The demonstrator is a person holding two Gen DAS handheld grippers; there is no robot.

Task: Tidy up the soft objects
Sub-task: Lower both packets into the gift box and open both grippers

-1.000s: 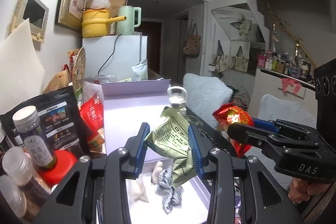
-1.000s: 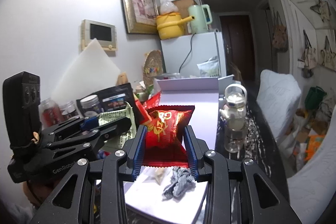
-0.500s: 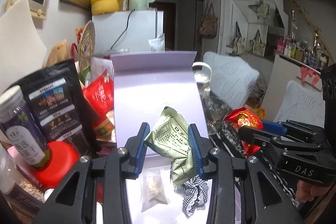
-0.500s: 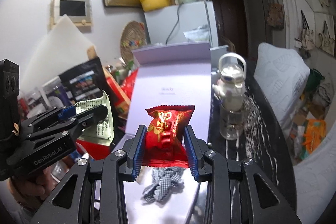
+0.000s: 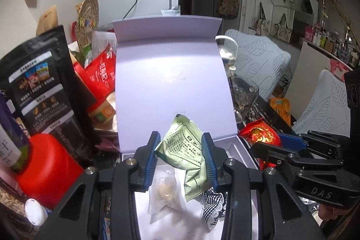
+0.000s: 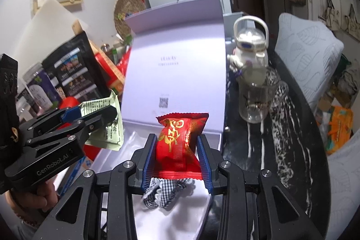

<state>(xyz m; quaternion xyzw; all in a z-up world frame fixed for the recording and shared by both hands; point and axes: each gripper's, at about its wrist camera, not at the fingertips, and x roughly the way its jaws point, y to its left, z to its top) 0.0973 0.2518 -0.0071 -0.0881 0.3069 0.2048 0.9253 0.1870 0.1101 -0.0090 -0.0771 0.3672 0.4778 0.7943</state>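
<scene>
Green snack packet (image 5: 183,145) sits pinched between the blue pads of the left hand-held gripper (image 5: 181,153), held above the open white box (image 5: 173,82). Red snack packet (image 6: 178,143) is clamped likewise in the right hand-held gripper (image 6: 177,155), just right of the left one, also over the box. Below both, inside the box: a clear sachet (image 5: 163,192) and a b/w checked scrunchie (image 6: 166,191). Glass jar (image 6: 256,102) stands on the counter (image 6: 290,127), fwd-right of the right gripper.
</scene>
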